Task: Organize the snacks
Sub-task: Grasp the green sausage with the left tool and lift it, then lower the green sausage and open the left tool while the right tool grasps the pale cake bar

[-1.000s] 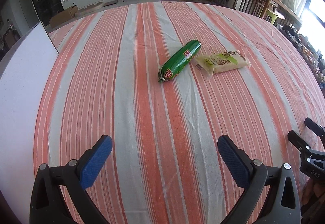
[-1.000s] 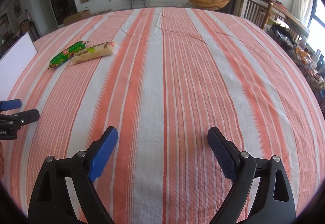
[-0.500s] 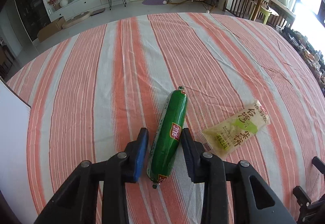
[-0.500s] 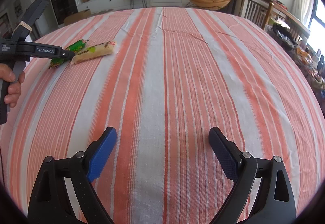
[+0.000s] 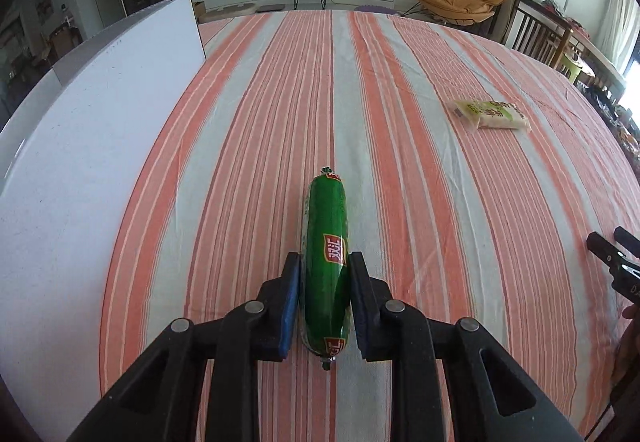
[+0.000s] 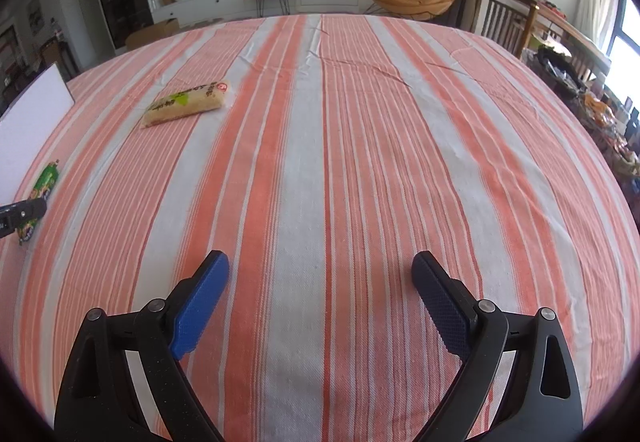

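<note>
My left gripper (image 5: 325, 266) is shut on a green sausage-shaped snack (image 5: 325, 238), which points away along the fingers over the striped tablecloth. That snack also shows at the far left of the right wrist view (image 6: 43, 183), beside the left gripper's tip. A pale yellow rice-cracker packet (image 5: 493, 114) lies flat on the cloth to the far right; it also shows in the right wrist view (image 6: 188, 102). My right gripper (image 6: 320, 280) is open and empty above the cloth near the table's front.
A white board or box (image 5: 92, 129) stands along the table's left side, also seen in the right wrist view (image 6: 30, 121). The red-and-white striped tablecloth (image 6: 360, 161) covers the table. Chairs and a cluttered side table (image 6: 580, 81) stand to the right.
My left gripper closed on the green snack and carried it left, away from the yellow packet and toward the white board. The right gripper has stayed in place, open.
</note>
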A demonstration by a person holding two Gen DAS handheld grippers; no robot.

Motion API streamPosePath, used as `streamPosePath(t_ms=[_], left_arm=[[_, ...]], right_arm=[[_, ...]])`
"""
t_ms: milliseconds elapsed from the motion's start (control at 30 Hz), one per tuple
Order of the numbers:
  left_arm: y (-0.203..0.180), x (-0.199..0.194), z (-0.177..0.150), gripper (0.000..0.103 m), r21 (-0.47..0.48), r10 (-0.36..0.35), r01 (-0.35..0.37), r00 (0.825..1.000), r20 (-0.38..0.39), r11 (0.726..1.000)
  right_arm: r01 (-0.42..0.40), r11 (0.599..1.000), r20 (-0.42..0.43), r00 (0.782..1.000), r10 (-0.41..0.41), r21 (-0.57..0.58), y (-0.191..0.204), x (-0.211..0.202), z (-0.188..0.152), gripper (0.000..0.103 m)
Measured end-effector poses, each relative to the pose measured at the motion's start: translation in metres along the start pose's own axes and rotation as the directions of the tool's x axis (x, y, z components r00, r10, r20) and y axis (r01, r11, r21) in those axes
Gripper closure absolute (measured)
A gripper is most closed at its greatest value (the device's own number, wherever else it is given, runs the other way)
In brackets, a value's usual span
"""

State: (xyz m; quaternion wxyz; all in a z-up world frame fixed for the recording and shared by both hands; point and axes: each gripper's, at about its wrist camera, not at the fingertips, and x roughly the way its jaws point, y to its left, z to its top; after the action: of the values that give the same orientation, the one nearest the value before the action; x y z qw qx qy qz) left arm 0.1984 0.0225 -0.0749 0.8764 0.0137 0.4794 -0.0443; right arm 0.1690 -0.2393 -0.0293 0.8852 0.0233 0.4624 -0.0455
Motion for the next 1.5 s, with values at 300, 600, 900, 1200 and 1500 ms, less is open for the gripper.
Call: streamPosePath(t_ms=[300, 600, 900, 1200, 1500], left_arm=[[0.031, 0.010, -0.016, 0.002, -0.065, 0.061, -0.058, 0.997, 0.047, 0.996], [0.032, 0.012, -0.017, 0.000, -0.064, 0.060, -0.057, 0.997, 0.050, 0.996], [0.032, 0.012, -0.016, 0.000, -0.064, 0.060, -0.056, 0.997, 0.050, 0.996], [0.032, 0.013, -0.016, 0.000, -0.064, 0.059, -0.056, 0.997, 0.050, 0.996], [0.032, 0.013, -0.016, 0.000, -0.064, 0.059, -0.056, 0.997, 0.050, 0.996]], right_arm=[[-0.001, 1.000, 0.000, 1.000, 0.001, 0.001, 0.000, 0.000, 0.000, 0.008], [0.012, 0.999, -0.068, 0.998, -0.009, 0.040, 0.005, 0.000, 0.007, 0.008], [-0.194, 0.876, -0.169, 0.941, 0.294, 0.441, 0.062, 0.050, 0.087, 0.011], [0.032, 0.980, -0.114, 0.993, -0.010, 0.195, 0.136, 0.100, 0.149, 0.035], [-0.150, 0.957, -0.068, 0.988, 0.138, -0.247, 0.123, 0.057, 0.086, 0.072]])
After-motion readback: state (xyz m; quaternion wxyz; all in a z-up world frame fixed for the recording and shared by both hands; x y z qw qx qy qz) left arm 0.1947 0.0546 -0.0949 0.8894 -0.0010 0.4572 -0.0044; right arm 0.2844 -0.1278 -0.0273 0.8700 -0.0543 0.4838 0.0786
